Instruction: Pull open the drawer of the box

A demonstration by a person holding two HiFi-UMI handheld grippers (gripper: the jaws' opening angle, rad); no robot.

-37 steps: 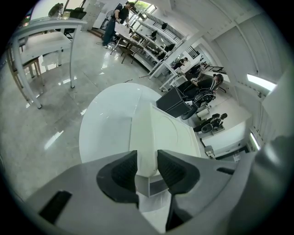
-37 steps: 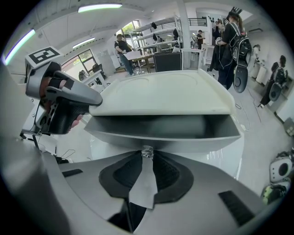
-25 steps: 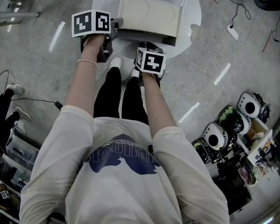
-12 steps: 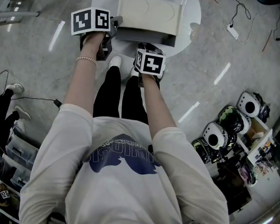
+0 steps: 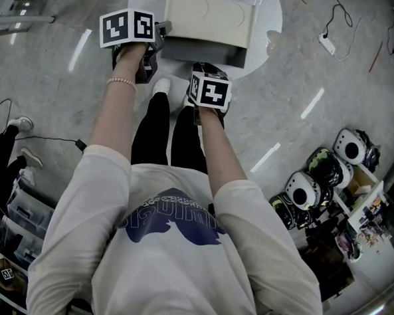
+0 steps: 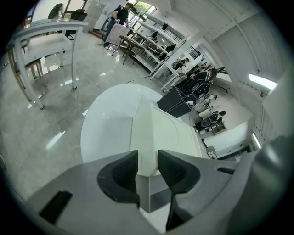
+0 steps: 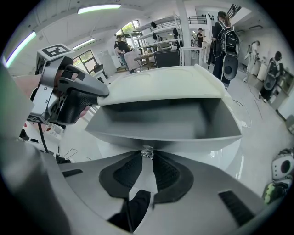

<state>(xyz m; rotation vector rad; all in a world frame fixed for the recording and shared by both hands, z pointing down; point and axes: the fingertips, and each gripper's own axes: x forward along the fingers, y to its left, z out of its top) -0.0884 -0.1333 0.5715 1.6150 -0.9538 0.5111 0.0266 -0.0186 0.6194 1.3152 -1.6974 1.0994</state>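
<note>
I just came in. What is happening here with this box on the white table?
A person works on a cream box that sits on a round white table, with a claw in each hand. The left claw is closed on the box's near corner, as if to steady it. The right claw pinches the small clear knob on the front of the grey drawer. The drawer stands partly open, and what shows of its inside is empty.
</note>
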